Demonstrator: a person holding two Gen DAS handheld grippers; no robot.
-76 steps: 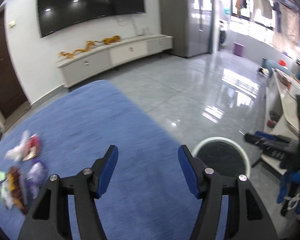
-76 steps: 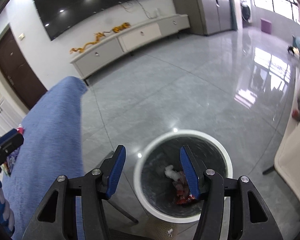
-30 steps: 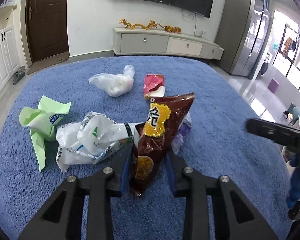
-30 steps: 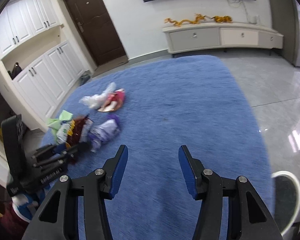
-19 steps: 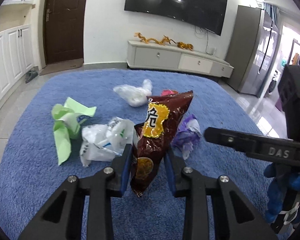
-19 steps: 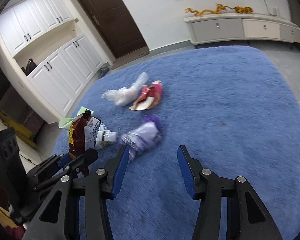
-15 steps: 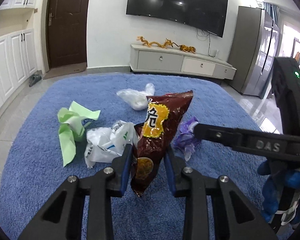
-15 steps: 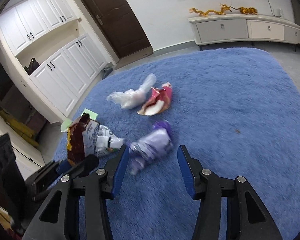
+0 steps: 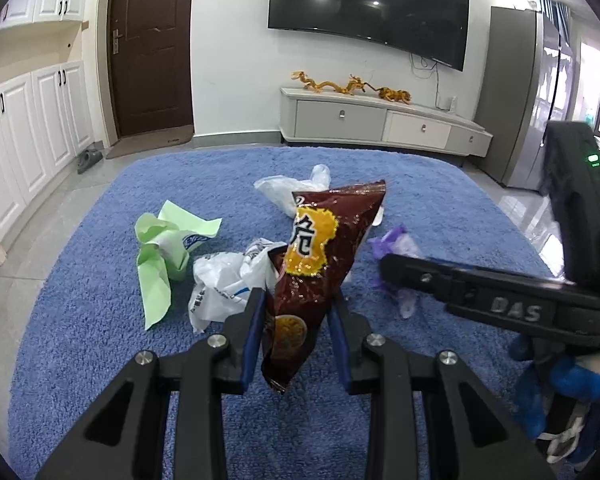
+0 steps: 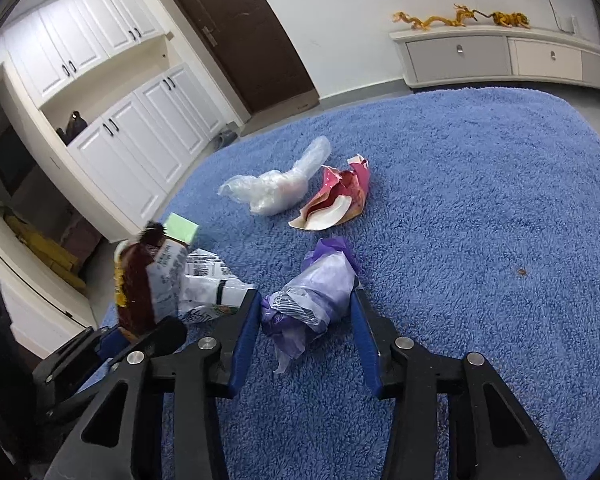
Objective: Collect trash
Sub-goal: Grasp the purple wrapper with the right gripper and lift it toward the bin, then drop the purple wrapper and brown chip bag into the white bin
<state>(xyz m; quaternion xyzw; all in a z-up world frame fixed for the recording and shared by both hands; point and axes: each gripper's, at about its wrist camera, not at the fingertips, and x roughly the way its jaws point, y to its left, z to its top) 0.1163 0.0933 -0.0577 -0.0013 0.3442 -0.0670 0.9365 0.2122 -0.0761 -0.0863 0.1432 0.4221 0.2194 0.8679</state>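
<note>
My left gripper [image 9: 298, 320] is clenched on a brown snack bag [image 9: 320, 264], and the bag stands up between the two blue pads, lifted above the blue carpet [image 9: 80, 320]. The bottom corner of the bag hangs down under the pads.

My right gripper [image 10: 306, 332] is not closed on anything. Its jaws have just been closing, and a crumpled purple wrapper [image 10: 320, 288] lies on the carpet between them. The left pad is at the edge of the wrapper, and on the right side I see a small gap, so the wrapper is not yet gripped. In the left wrist view this same gripper comes in from the right side, and the purple wrapper shows just behind its finger.

The other trash lies on the carpet. A white printed plastic bag [image 9: 220, 280] is just left of the brown bag, and a light green wrapper [image 9: 164, 240] is further left. Behind them is a clear plastic bag [image 10: 272, 188], and beside it, nearly touching, a torn red and pink packet [image 10: 340, 200].

At the far edge of the carpet stands a low white cabinet [image 9: 380, 124] with golden dragon figures [image 9: 348, 84] on top, under a dark wall television [image 9: 368, 12]. I see a brown door [image 9: 150, 48] to the left.
</note>
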